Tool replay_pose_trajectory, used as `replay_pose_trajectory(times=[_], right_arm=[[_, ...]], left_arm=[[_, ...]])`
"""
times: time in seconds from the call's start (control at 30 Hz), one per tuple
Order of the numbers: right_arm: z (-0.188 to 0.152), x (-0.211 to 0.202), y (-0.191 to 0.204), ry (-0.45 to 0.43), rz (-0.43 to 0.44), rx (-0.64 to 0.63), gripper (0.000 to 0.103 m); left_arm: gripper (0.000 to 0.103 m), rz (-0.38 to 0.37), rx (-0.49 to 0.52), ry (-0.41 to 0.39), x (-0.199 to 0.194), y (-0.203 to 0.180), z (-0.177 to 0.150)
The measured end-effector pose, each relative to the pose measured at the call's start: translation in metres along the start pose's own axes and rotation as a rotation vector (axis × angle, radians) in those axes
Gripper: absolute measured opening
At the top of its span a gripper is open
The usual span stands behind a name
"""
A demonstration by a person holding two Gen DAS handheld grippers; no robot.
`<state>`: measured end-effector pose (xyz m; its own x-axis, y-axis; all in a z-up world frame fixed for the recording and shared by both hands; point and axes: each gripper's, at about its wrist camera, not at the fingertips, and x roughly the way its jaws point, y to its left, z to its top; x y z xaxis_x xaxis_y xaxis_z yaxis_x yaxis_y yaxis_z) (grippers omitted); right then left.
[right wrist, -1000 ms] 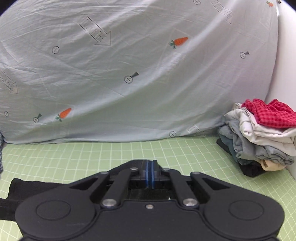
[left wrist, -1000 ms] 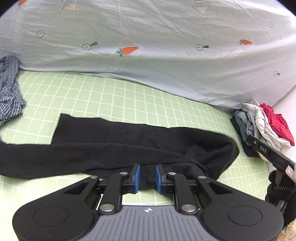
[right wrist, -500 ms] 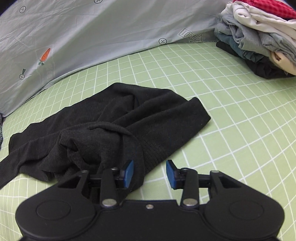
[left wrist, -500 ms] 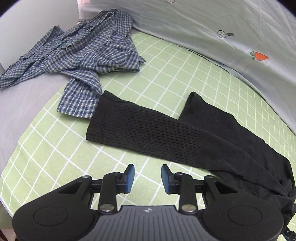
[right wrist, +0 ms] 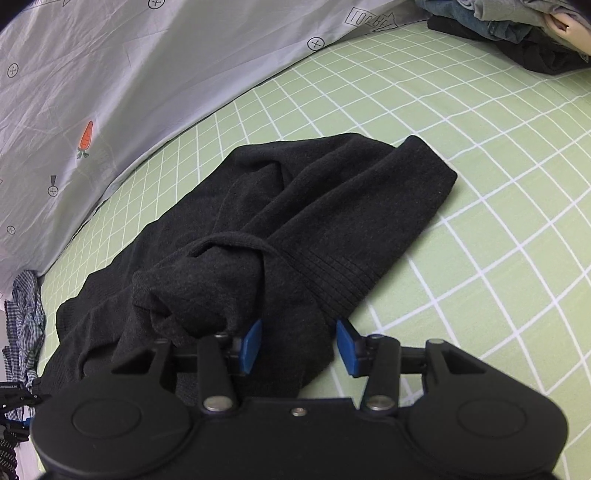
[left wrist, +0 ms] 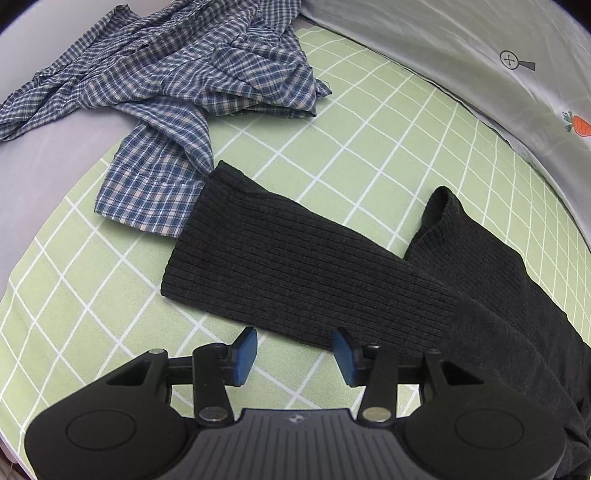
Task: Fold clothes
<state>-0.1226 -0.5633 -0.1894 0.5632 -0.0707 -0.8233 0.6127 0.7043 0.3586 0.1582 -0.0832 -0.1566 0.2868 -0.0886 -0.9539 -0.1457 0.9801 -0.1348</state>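
A black knit garment [left wrist: 332, 266] lies on the green grid sheet [left wrist: 354, 147], its ribbed legs stretching left. My left gripper [left wrist: 294, 350] is open and empty, just in front of the near ribbed leg's edge. In the right wrist view the garment's bunched upper part [right wrist: 295, 221] lies in a rumpled heap. My right gripper [right wrist: 298, 345] is open, with the jaws astride a fold of the black fabric but not closed on it.
A crumpled blue plaid shirt [left wrist: 177, 81] lies at the far left, touching the black leg's cuff. A grey carrot-print sheet [right wrist: 110, 92] rises behind. A stack of folded clothes [right wrist: 517, 33] sits at the far right. The bed edge [left wrist: 22, 177] is at the left.
Both grippers have opened and let go of the black garment, which now lies on the sheet. The left gripper swung left toward the legs; the right dropped low over the bunched part.
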Motion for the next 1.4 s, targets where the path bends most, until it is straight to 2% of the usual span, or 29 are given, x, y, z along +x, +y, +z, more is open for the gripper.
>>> replay_pose_trajectory(times=[0.1, 0.13, 0.23, 0.33, 0.43, 0.47, 0.57, 0.67, 0.77, 0.8, 0.97, 1.2, 1.27, 1.33, 1.4], right_arm=[[0.002, 0.002, 0.005, 0.002, -0.016, -0.034, 0.027], [0.004, 0.002, 0.007, -0.006, -0.022, -0.05, 0.012], [0.01, -0.004, 0.015, -0.048, -0.1, -0.137, 0.009], [0.023, -0.012, 0.018, -0.14, -0.23, -0.239, 0.007], [0.048, -0.024, 0.018, -0.272, -0.363, -0.326, 0.005], [0.058, -0.031, 0.019, -0.343, -0.438, -0.375, 0.004], [0.077, -0.055, 0.019, -0.503, -0.551, -0.456, 0.004], [0.092, -0.064, 0.005, -0.488, -0.52, -0.38, 0.004], [0.084, -0.059, -0.012, -0.432, -0.531, -0.336, 0.004], [0.072, -0.056, -0.015, -0.41, -0.544, -0.331, 0.004], [0.045, -0.048, -0.03, -0.316, -0.511, -0.258, 0.005], [0.029, -0.045, -0.034, -0.294, -0.516, -0.222, 0.005], [0.026, -0.042, -0.033, -0.276, -0.522, -0.229, 0.005], [0.024, -0.038, -0.031, -0.259, -0.528, -0.243, 0.005], [0.022, -0.035, -0.03, -0.244, -0.523, -0.244, 0.005]], left_arm=[[0.047, 0.0, -0.016, 0.003, 0.004, 0.002, -0.002], [0.048, -0.001, -0.021, 0.002, 0.004, 0.002, -0.002], [0.048, -0.002, -0.018, -0.006, 0.003, 0.003, -0.005], [0.048, -0.002, -0.021, -0.006, 0.003, 0.005, -0.006], [0.048, -0.005, -0.03, -0.002, 0.001, 0.008, -0.007], [0.048, -0.006, -0.032, -0.001, 0.001, 0.009, -0.007], [0.048, -0.01, -0.034, 0.0, -0.001, 0.011, -0.012], [0.048, -0.022, -0.034, 0.002, -0.003, 0.01, -0.018], [0.048, -0.077, -0.043, 0.017, -0.007, 0.006, -0.025], [0.048, -0.093, -0.036, 0.022, -0.009, 0.003, -0.029], [0.053, -0.094, 0.032, 0.032, -0.007, -0.014, -0.04], [0.054, -0.062, 0.141, 0.014, -0.015, -0.038, -0.038], [0.059, -0.082, 0.154, -0.001, -0.021, -0.041, -0.038], [0.072, -0.113, 0.162, -0.013, -0.024, -0.043, -0.038], [0.073, -0.123, 0.16, -0.013, -0.022, -0.044, -0.038]])
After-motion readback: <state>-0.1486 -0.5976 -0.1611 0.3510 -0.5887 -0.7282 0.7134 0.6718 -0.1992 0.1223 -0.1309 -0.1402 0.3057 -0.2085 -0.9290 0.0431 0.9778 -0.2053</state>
